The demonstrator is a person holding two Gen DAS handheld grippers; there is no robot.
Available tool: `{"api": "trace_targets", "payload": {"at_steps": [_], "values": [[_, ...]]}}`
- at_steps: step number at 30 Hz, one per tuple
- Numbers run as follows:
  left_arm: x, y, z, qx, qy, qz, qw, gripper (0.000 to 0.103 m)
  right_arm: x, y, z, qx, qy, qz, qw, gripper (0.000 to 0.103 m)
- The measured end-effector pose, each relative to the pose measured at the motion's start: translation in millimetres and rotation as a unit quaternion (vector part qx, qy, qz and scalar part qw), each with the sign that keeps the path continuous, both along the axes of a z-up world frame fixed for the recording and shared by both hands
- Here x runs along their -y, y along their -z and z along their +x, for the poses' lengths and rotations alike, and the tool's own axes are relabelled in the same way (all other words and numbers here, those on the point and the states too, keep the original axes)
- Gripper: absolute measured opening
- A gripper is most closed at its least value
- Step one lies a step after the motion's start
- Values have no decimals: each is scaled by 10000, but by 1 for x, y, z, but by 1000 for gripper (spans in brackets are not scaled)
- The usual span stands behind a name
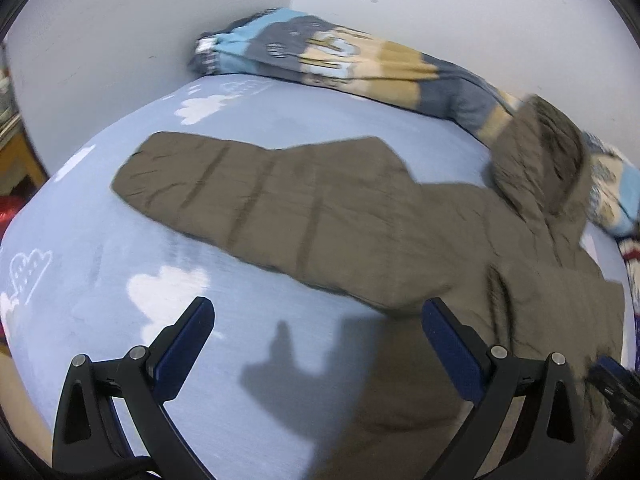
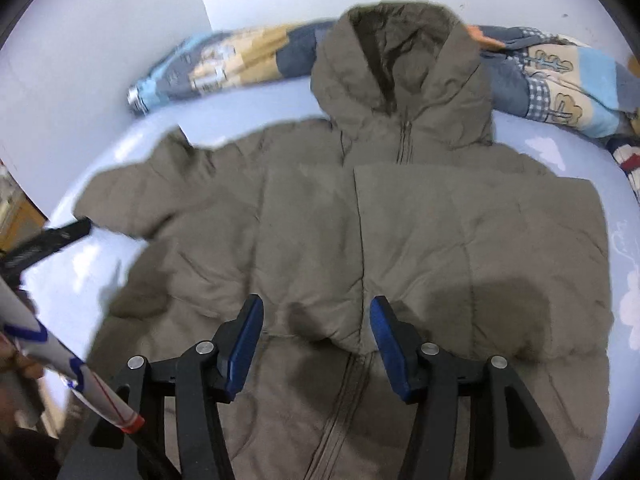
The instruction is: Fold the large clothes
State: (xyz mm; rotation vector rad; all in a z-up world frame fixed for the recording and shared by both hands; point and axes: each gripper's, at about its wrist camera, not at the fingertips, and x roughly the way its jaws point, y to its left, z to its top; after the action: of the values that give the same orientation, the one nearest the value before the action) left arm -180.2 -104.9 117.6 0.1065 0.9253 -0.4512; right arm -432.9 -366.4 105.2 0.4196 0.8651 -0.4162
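An olive-brown padded hooded jacket (image 2: 304, 216) lies front-up on the bed, zipper closed, hood (image 2: 404, 72) towards the wall. In the right wrist view one sleeve is folded across the chest (image 2: 480, 216). The other sleeve (image 1: 256, 196) stretches out flat to the left over the sheet. My left gripper (image 1: 318, 308) hovers open and wide above the sheet just below that sleeve, with nothing between its fingers. My right gripper (image 2: 316, 308) hangs over the zipper line at the jacket's middle, jaws apart and empty.
The bed has a light blue sheet (image 1: 120, 280) with white clouds. A rolled patchwork quilt (image 1: 340, 60) lies along the white wall behind the jacket. A person's patterned sleeve (image 2: 60, 360) shows at the left edge of the right wrist view.
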Motion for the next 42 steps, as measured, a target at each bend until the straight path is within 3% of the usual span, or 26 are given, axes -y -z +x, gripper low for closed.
{"api": "trace_targets", "payload": {"at_steps": [7, 11, 15, 17, 21, 26, 28, 33, 36, 38, 42], "values": [[-52, 10, 54, -263, -673, -229, 9971, 103, -25, -36, -48, 488, 256, 322, 9980, 60], [-84, 19, 92, -457, -1047, -590, 9917, 103, -36, -28, -65, 470, 197, 343, 9981, 61], [-114, 27, 126, -714, -1421, -1217, 9798, 96, -25, -11, -70, 183, 185, 205, 9995, 61], [-123, 29, 142, -740, -1527, -1452, 9747, 86, -15, -5, -74, 173, 279, 321, 9989, 61], [-141, 46, 177, -1000, -1829, -1910, 9592, 69, -3, -1, -74, 168, 305, 370, 9987, 61], [-168, 87, 210, -1459, -2409, -2409, 9288, 60, -4, 4, -69, 83, 171, 318, 9993, 61], [-176, 102, 215, -1587, -2505, -2781, 9136, 59, -3, 7, -66, 53, 140, 339, 9993, 61], [-177, 108, 231, -1446, -2433, -3306, 9003, 58, 0, 15, -61, -25, 144, 356, 9993, 61], [-171, 104, 232, -1227, -2487, -3178, 9067, 25, 4, 17, -62, -10, 219, 427, 9988, 61], [-167, 98, 228, -1073, -2511, -3089, 9111, 18, 7, 15, -65, 23, 333, 385, 9987, 61], [-156, 65, 217, -670, -2298, -2935, 9255, 17, 26, 6, -77, 83, 775, 110, 9969, 61]]}}
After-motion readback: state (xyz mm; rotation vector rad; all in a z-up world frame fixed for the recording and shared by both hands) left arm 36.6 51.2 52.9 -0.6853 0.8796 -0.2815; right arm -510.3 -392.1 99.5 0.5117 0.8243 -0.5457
